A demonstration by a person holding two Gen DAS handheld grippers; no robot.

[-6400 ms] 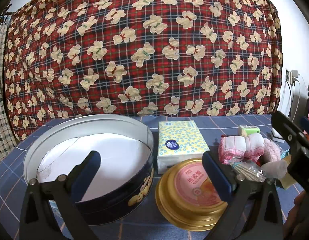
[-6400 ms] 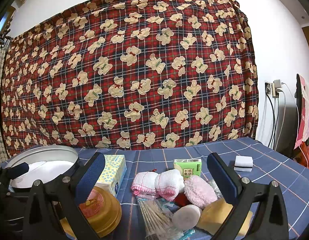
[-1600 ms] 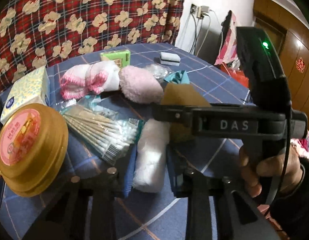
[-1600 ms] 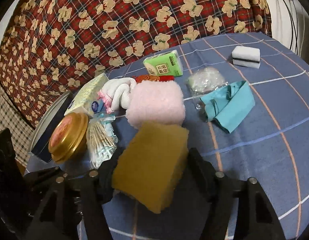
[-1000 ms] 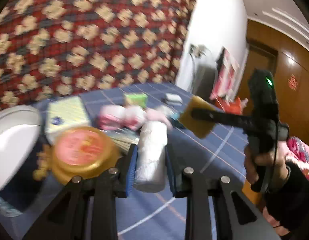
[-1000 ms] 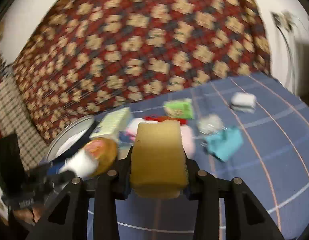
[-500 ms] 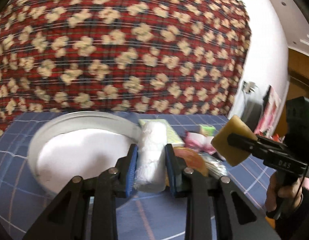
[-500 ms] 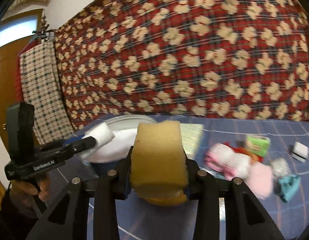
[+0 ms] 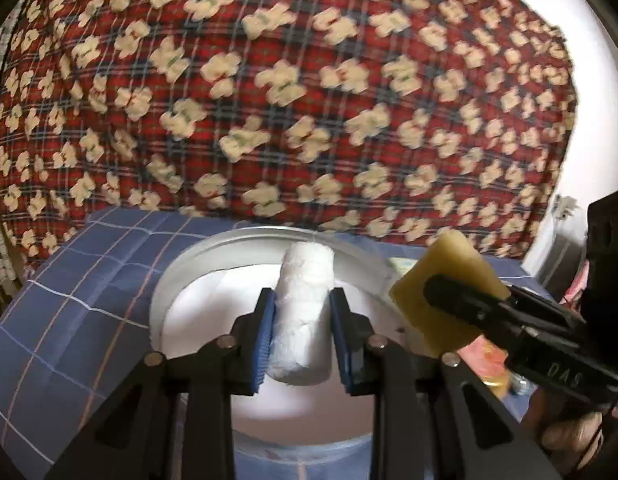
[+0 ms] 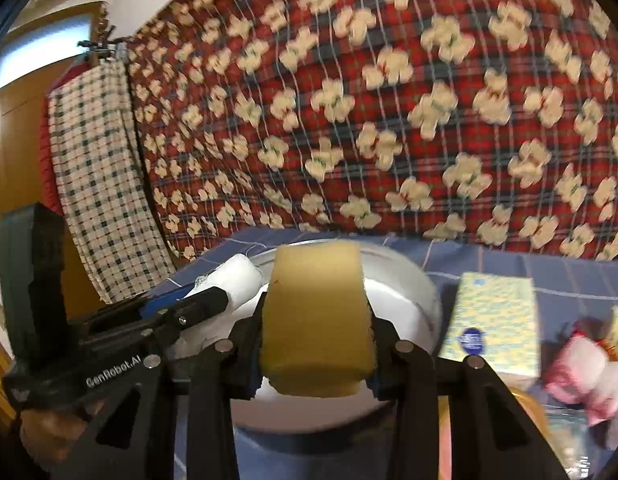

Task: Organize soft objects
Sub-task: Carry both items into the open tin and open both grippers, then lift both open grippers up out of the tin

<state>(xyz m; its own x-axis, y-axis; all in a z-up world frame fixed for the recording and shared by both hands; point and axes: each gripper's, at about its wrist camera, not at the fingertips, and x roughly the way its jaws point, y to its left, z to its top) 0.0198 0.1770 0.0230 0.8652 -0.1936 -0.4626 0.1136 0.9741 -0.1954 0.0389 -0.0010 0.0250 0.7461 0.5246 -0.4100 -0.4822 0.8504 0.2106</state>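
My left gripper [image 9: 303, 330] is shut on a white rolled cloth [image 9: 305, 312] and holds it over the round tin [image 9: 177, 280] with a white inside. My right gripper [image 10: 315, 344] is shut on a yellow sponge [image 10: 315, 320] and holds it above the same tin [image 10: 405, 280], at its right side. In the left wrist view the sponge [image 9: 441, 276] sits just right of the tin's rim. In the right wrist view the white roll [image 10: 237, 276] and the left gripper show at left, over the tin's left edge.
A yellow tissue pack [image 10: 495, 320] lies right of the tin. Pink and white cloths [image 10: 585, 368] lie further right on the blue checked tablecloth [image 9: 81, 280]. A gold lid [image 9: 491, 364] shows behind the right gripper. A red bear-print cloth [image 9: 269, 100] hangs behind.
Both grippers have moved left and closer to the tin, with the roll and the sponge still held. The roll now hangs over the tin's inside.
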